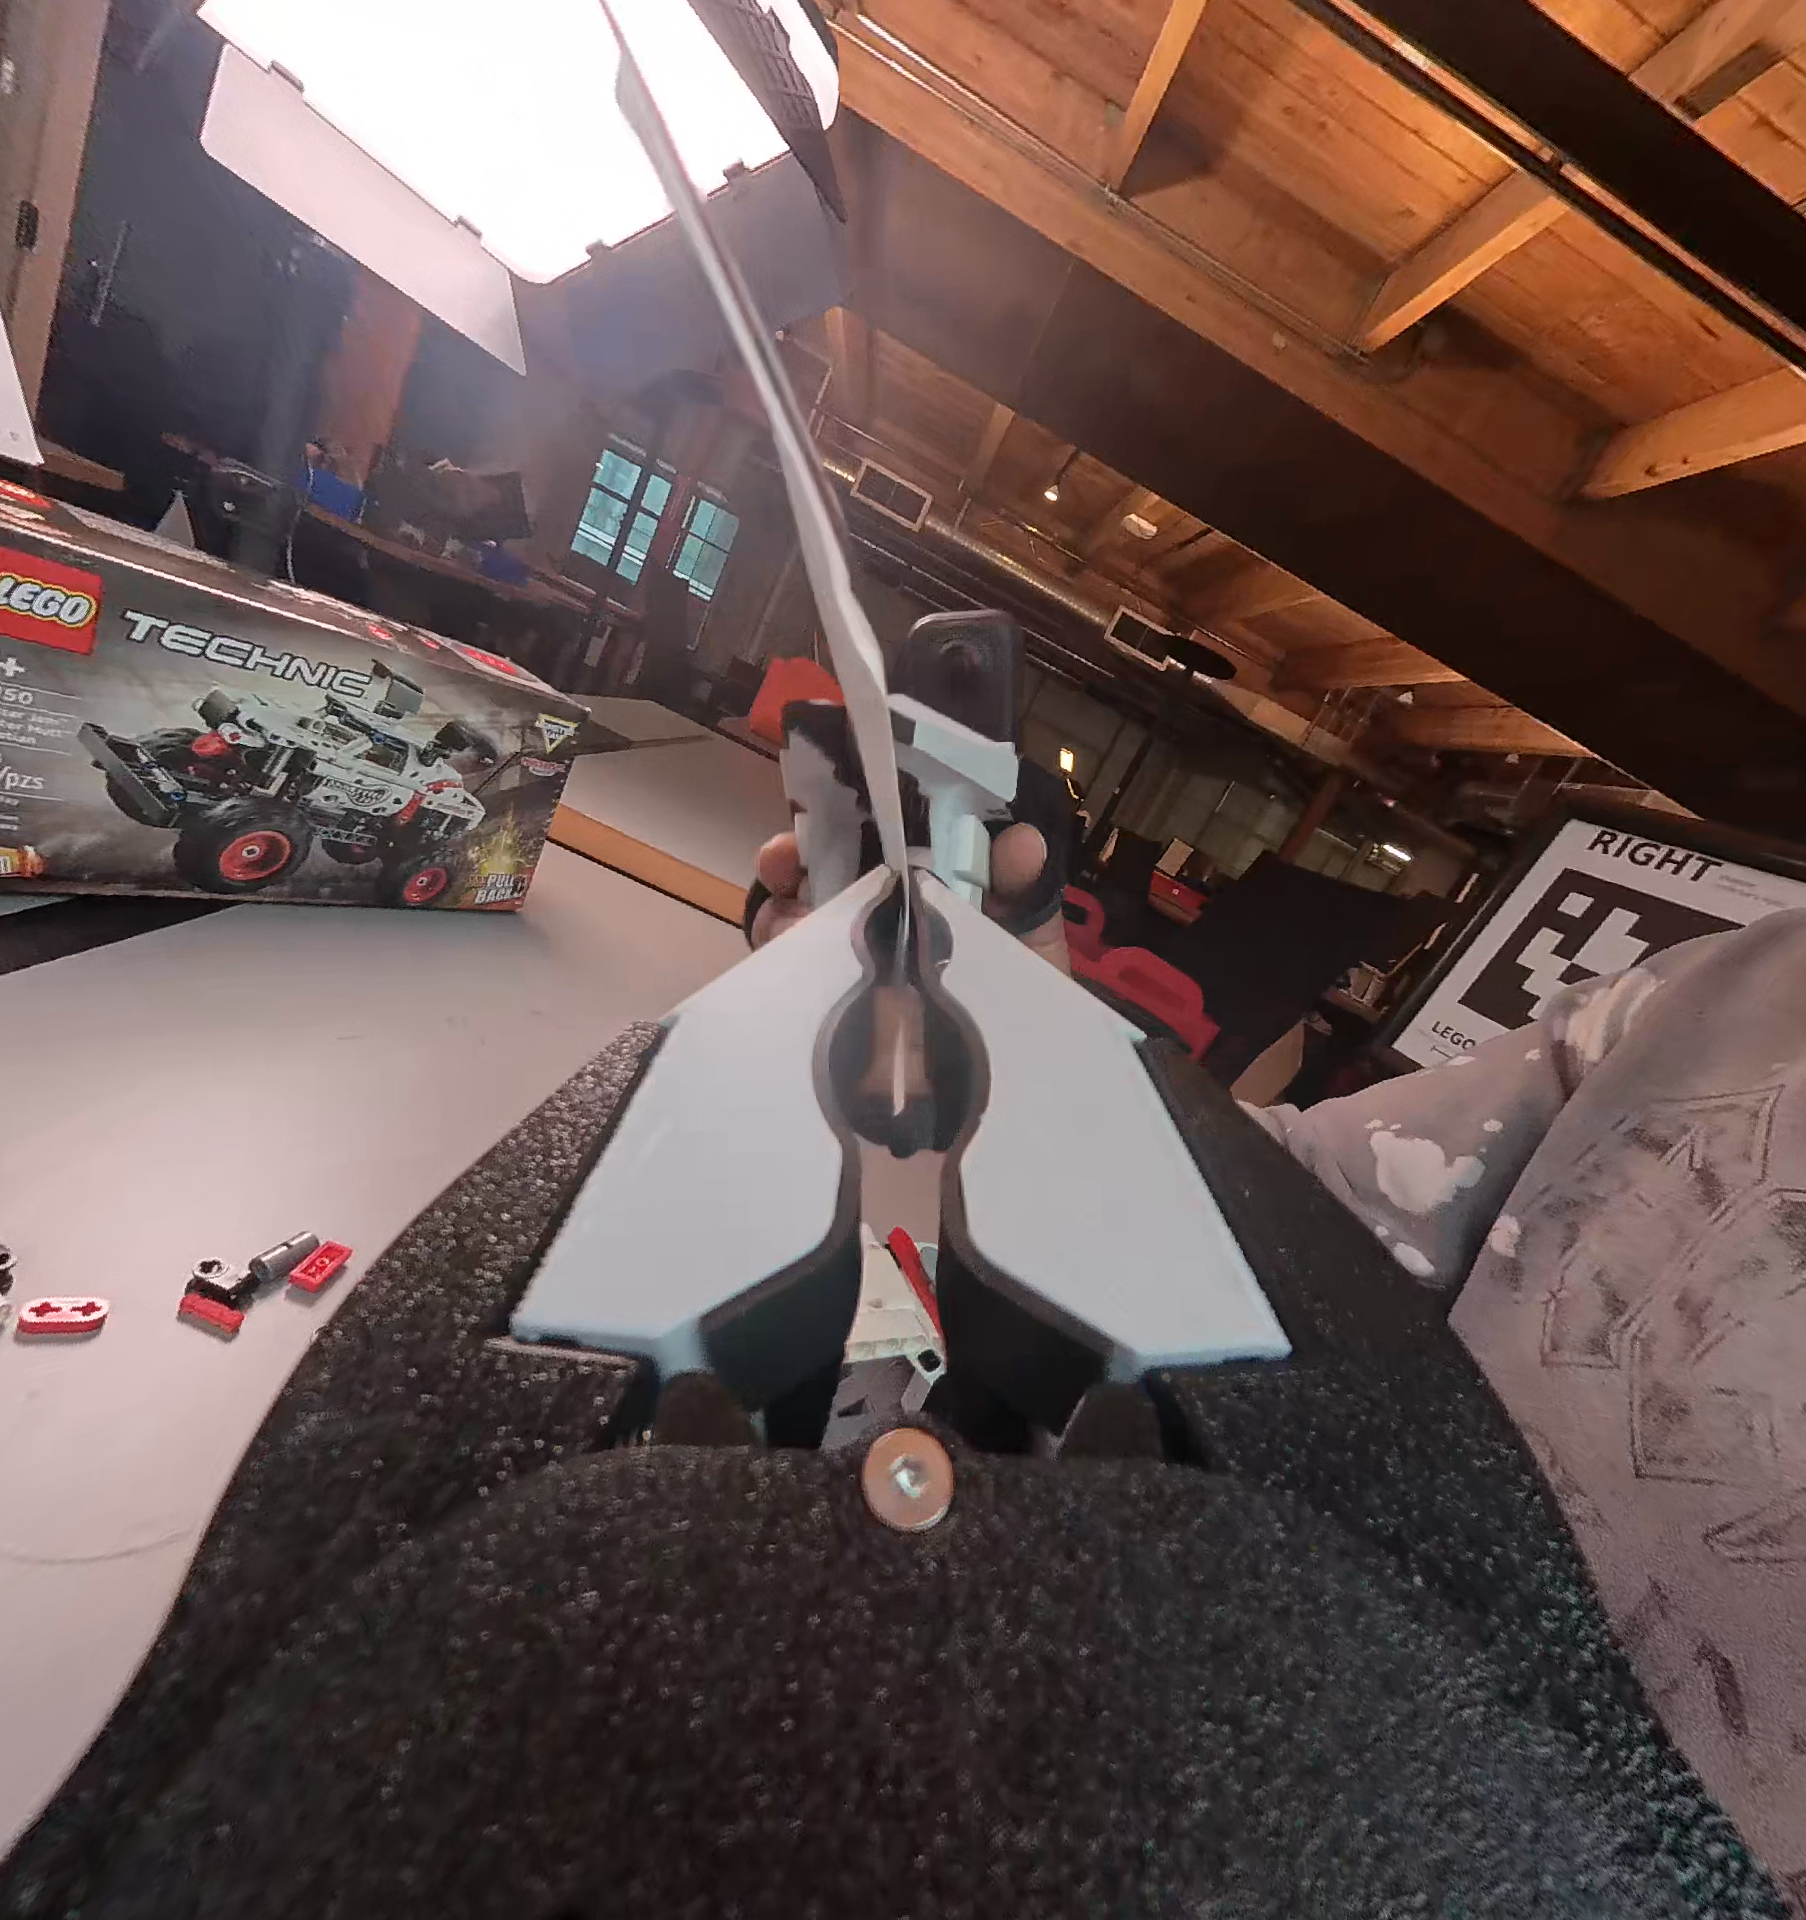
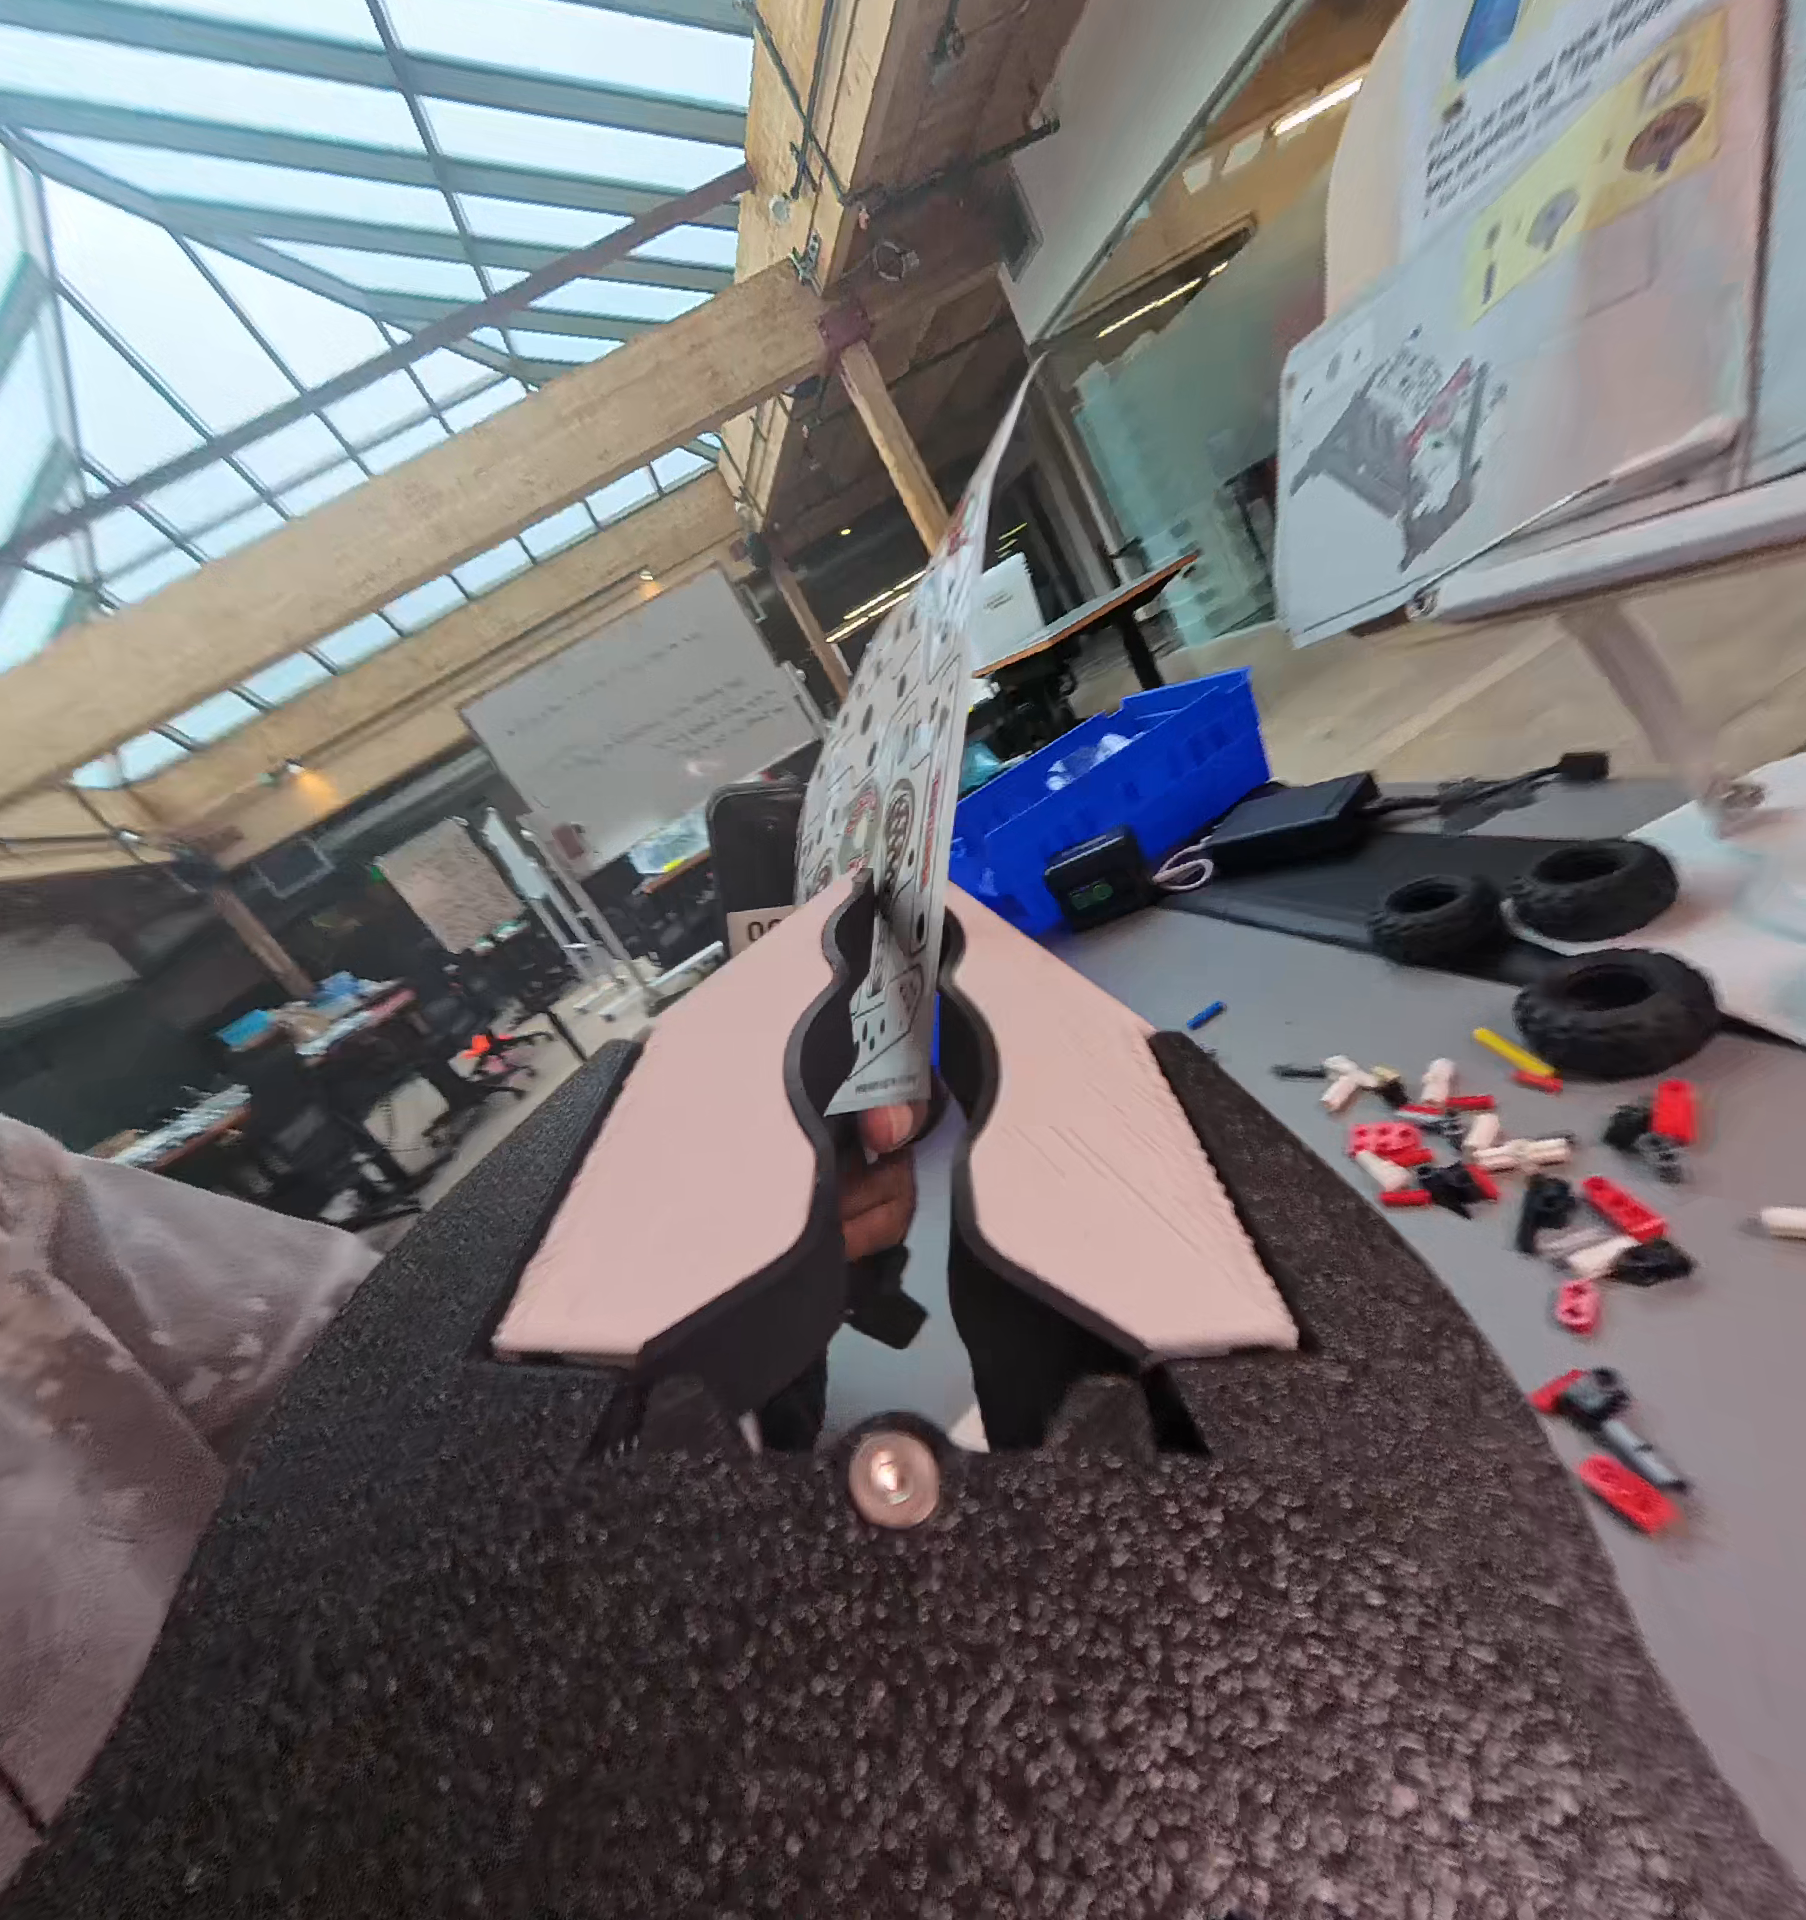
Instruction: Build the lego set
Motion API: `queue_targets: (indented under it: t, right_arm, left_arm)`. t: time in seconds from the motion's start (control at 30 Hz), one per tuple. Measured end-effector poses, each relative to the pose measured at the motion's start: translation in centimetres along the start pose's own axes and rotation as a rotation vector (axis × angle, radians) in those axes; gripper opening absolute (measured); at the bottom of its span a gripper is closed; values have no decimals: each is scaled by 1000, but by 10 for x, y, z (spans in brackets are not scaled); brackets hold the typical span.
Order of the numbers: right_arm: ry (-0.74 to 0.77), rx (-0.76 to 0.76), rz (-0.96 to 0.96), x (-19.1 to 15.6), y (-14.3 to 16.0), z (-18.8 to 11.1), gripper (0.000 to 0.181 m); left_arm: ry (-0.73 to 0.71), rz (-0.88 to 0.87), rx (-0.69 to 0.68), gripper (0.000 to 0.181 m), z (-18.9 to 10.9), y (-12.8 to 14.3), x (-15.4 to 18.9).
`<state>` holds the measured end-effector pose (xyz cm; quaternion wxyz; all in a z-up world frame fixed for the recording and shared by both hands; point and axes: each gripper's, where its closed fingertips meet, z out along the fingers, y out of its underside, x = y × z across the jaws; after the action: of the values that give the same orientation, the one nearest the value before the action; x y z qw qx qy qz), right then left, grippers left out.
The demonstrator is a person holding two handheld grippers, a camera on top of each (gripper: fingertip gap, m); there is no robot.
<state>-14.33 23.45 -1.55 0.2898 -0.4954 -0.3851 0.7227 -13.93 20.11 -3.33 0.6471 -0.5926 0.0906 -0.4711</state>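
I am pinching the sticker sheet [image 2: 894,821] with both my left gripper [image 1: 904,914] and my right gripper [image 2: 904,935], each clenching it. Loose bricks [image 2: 1481,1153] and tires [image 2: 1605,1013] are lying on the surface [image 2: 1242,997] to the right.

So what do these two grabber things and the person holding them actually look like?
The left gripper has pale grey-white wedge fingers with dark scalloped edges, on a rough black body with a silver screw. The right gripper matches it, but with pinkish fingers. The person wears a grey patterned sleeve.
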Motion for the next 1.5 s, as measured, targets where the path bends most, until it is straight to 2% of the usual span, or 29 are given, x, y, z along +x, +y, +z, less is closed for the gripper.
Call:
queue_targets:
  t: [0.1, 0.2, 0.27, 0.33, 0.4, 0.5, 0.67, 0.77, 0.83, 0.9, 1.0, 1.03, 1.1, 1.17, 1.23, 1.33, 1.43, 1.5]
  right_arm:
    - [98, -12, -233, 6, -12, -12, 16]
    - [112, -91, -322, 5, -6, -15, 29]
    - [88, -139, -310, 2, 4, -12, 34]
    - [58, -150, -314, -3, 10, -10, 3]
    - [24, -122, -304, -12, 8, -9, 0]
    - [-33, -122, -237, -23, 10, -7, 0]
    - [-91, -114, -88, -31, 12, -2, 0]
    - [-62, -147, -34, -22, 18, -2, 0]
    - [39, -137, -126, -8, 14, -3, 13]
    - [183, -83, -341, 3, -6, -9, 27]
    - [260, -37, -727, -19, -34, -21, 29]
    - [225, -68, -823, -33, -32, -21, 25]
    - [139, -215, -950, -52, -5, -15, 22]
    - [168, -370, -1108, -43, 22, -8, 25]
    - [208, -522, -1220, -23, 47, -6, 42]
    - [152, -589, -1159, -18, 68, -6, 53]
    - [66, -619, -1068, -25, 81, -9, 54]
    - [-4, -621, -991, -33, 87, -12, 45]
  left_arm:
    - [8, -6, -31, 0, -3, 7, -2]
    - [47, -13, -83, 0, -2, 16, 3]
    - [66, -4, -116, 0, -1, 22, 7]
    - [73, -8, -114, 0, 0, 22, 10]
    - [68, 10, -103, 1, -1, 20, 11]
    - [63, 22, -40, 23, -5, 6, 15]
    - [82, 42, -15, 0, -6, 0, 23]
    - [58, 48, -22, 0, -4, 2, 21]
    - [29, 39, -32, 0, -5, 3, 16]
    - [-1, 31, -33, 0, -8, 3, 9]
    - [-79, 38, -47, 0, -12, 6, -6]
    - [-91, 36, -50, 0, -12, 8, -9]
    - [-88, 35, -61, 0, -9, 12, -9]
    - [-64, 46, -76, 0, -5, 17, -5]
    - [-22, 71, -87, 0, -1, 21, 5]
    - [22, 114, -133, 0, 0, 29, 14]
    - [108, 146, -170, 0, -1, 34, 31]
    - [134, 168, -190, 0, -1, 38, 36]
